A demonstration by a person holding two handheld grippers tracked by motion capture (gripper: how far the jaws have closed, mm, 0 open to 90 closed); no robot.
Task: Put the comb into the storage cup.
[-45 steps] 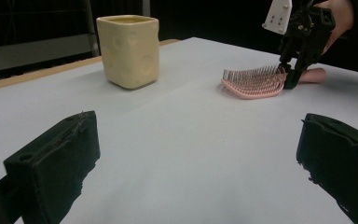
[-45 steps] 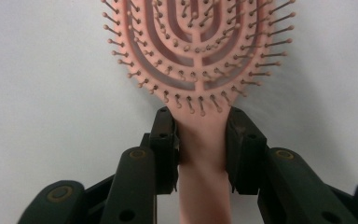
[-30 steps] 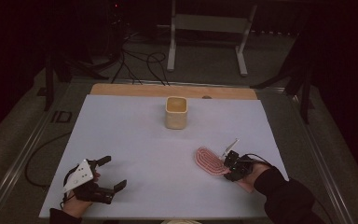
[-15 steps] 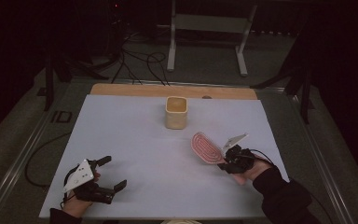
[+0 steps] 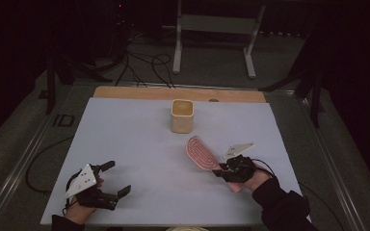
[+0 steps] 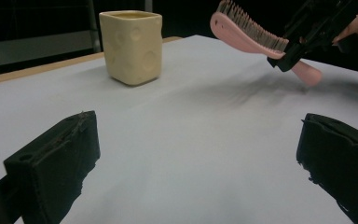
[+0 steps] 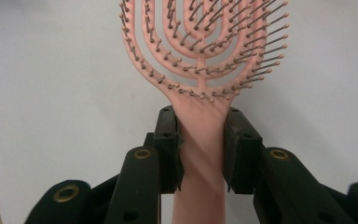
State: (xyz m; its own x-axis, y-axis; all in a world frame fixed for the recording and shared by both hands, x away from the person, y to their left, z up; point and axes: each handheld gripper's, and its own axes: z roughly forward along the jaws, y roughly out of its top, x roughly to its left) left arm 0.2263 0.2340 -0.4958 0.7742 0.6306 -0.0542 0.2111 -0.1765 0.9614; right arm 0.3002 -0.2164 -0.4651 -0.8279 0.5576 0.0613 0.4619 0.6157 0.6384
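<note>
My right gripper [image 5: 220, 169] is shut on the handle of a pink hairbrush [image 5: 201, 152], and holds it tilted up off the white table at the right. In the right gripper view the black pads [image 7: 168, 149] press both sides of the hairbrush [image 7: 200, 70] handle, bristles facing the camera. The left gripper view shows the hairbrush [image 6: 251, 35] lifted above the table at the upper right. A cream square cup [image 5: 182, 115] stands upright at the table's middle back, also the cup [image 6: 132, 45] in the left gripper view. My left gripper [image 5: 116, 179] rests open near the front left corner, nothing between its jaws.
The white table top [image 5: 139, 144] has a wooden strip [image 5: 139, 93] along its far edge. Beyond it stand a metal frame stand [image 5: 217, 43] and loose cables [image 5: 144, 62] on the floor. The person's dark sleeve [image 5: 279, 207] enters at the bottom right.
The right gripper has lifted the hairbrush off the table and tilted its head up and toward the cup. The left gripper has stayed where it was.
</note>
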